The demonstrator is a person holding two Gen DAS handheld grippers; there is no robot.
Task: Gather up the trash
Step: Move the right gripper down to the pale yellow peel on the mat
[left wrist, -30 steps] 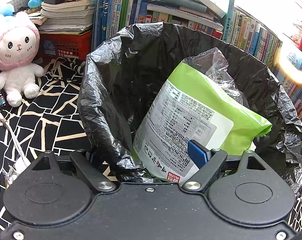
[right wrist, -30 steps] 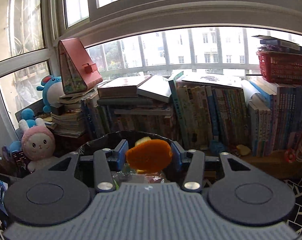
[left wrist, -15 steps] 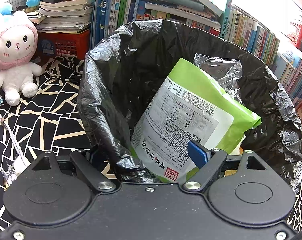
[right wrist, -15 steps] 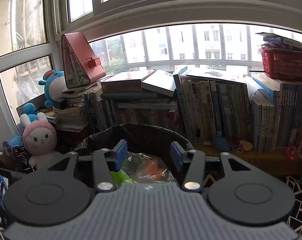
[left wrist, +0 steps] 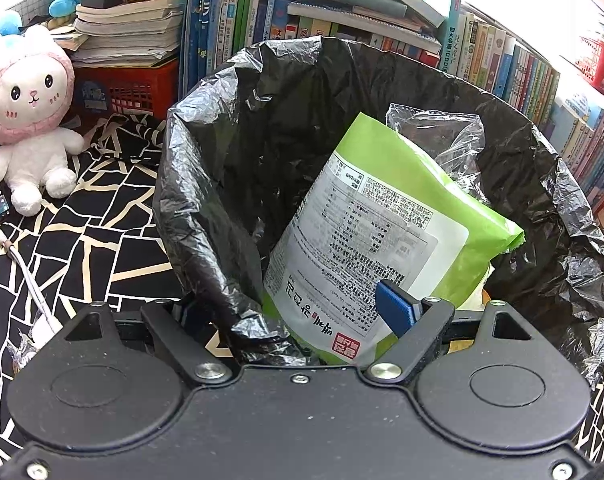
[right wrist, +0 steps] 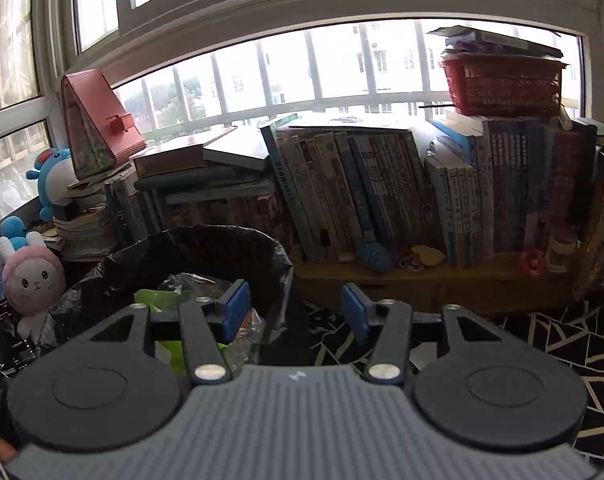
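A bin lined with a black trash bag [left wrist: 229,184] is seen standing on a black cloth with cream crack lines [left wrist: 81,240], in front of a long row of books [right wrist: 382,184]. The liner is crumpled and glossy, folded over the rim. Inside it, a green and white packet [left wrist: 382,232] is propped upright, with a clear crumpled plastic wrapper [left wrist: 442,136] tucked behind it. The packet's white panel is covered in dense small print, too fine to be read; larger characters and a red square stamp are printed near its lower edge. A pink-hooded plush rabbit [left wrist: 25,112] is seated left of the bin, by a red crate [left wrist: 121,88].

The left gripper [left wrist: 302,320] is held wide, straddling the near rim: its blue right pad lies against the packet's front, while its left finger sits outside the liner, so a grip cannot be told.

The right gripper [right wrist: 293,312] is empty, with its jaws opening. A second ago an orange piece of trash was clamped between its pads above the bin; that piece has since been released, and the gripper has been shifted rightward, so the bin now lies at lower left in its view. The left view is almost unchanged.
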